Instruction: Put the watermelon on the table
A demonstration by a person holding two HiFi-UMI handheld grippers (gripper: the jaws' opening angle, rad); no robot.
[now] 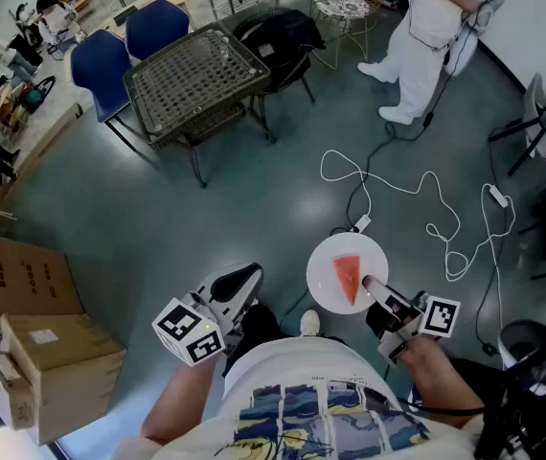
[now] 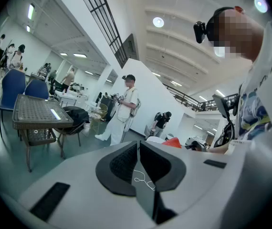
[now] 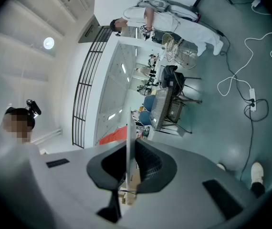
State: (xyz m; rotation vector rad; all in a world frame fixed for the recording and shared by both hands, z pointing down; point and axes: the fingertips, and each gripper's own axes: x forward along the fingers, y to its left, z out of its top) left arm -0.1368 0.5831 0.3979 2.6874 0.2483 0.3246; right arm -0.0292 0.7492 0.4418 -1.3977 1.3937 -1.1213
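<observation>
— Why do the right tongs [image 1: 374, 286] clamp the plate [image 1: 325, 261] by its rim?
— Probably so the plate stays level and the watermelon [image 1: 349, 278] rides on it without sliding.
— Where's the watermelon from the tongs?
— On the plate just ahead of the right tips, not touching them, and to the right of the left tongs [image 1: 239, 281].
— And those?
— Jaws together with nothing in them, likely idle. The table [image 1: 192, 75] stands well ahead of both.

A red wedge of watermelon [image 1: 348, 278] lies flat on a white plate [image 1: 327, 257], well apart from the mesh worktop [image 1: 192, 73].
</observation>
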